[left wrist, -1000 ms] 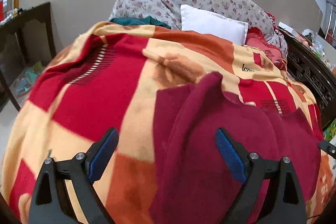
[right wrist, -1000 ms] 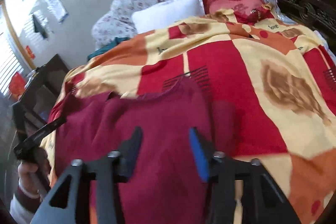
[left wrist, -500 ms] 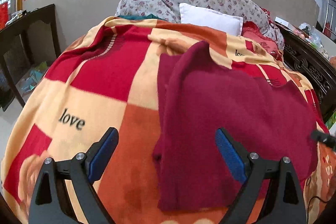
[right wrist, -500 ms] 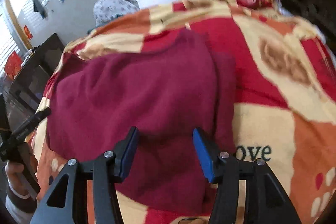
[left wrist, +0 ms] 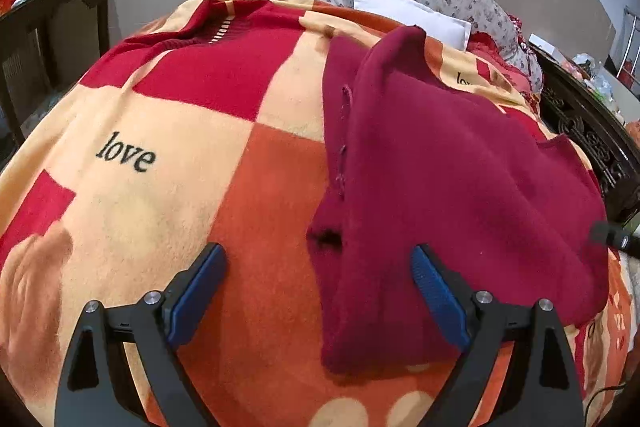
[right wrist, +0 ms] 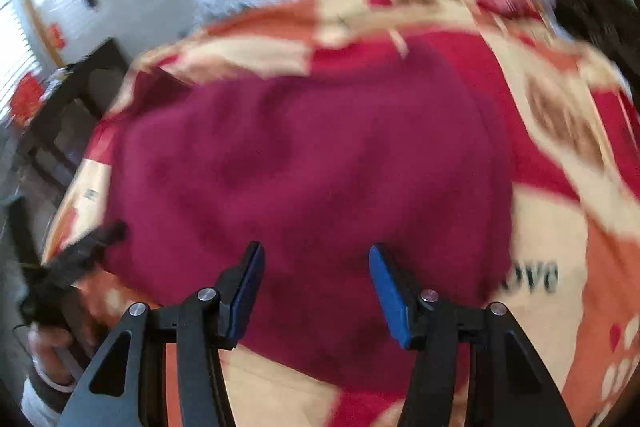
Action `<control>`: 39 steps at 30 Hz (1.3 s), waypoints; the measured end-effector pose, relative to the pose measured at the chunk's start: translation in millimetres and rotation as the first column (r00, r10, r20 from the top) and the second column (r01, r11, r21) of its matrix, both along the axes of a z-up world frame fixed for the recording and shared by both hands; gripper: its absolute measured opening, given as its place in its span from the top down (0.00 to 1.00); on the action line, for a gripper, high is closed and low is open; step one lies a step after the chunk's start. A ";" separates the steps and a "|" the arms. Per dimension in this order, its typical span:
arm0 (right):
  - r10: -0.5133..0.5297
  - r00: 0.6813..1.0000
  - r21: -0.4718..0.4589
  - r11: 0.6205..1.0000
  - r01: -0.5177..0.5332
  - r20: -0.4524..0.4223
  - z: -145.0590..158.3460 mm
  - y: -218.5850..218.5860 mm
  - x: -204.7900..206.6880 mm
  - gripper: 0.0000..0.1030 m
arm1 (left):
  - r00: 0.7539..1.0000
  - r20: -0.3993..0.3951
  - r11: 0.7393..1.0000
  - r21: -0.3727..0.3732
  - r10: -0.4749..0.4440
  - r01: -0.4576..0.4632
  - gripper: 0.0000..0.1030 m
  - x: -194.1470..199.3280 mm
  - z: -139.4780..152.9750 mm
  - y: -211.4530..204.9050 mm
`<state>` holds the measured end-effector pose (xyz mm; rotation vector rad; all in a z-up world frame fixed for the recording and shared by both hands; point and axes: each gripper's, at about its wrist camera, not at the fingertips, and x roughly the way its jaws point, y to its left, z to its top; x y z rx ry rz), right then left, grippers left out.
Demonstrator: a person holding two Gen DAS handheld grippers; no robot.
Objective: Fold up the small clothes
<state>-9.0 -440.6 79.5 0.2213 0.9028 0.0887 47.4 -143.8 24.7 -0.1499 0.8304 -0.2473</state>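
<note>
Left wrist view, maroon sweater (left wrist: 460, 179) spread flat on blanket (left wrist: 160, 131), both jaws apart

The maroon garment (left wrist: 460, 163) now lies spread flat on the checked blanket (left wrist: 160, 115), where a second ago it was still bunched up and rising close before the cameras. Both views have pulled back and dropped: the blanket's "love" print (left wrist: 125, 158) has come into sight on the left, and the garment's near hem now shows in full.
</note>
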 end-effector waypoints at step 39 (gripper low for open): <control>0.251 0.968 -0.063 0.966 -0.250 0.015 13.4 151.3 137.3 0.48 | 0.998 0.023 0.995 -0.073 -0.059 0.060 0.00 -0.4 -4.8 5.1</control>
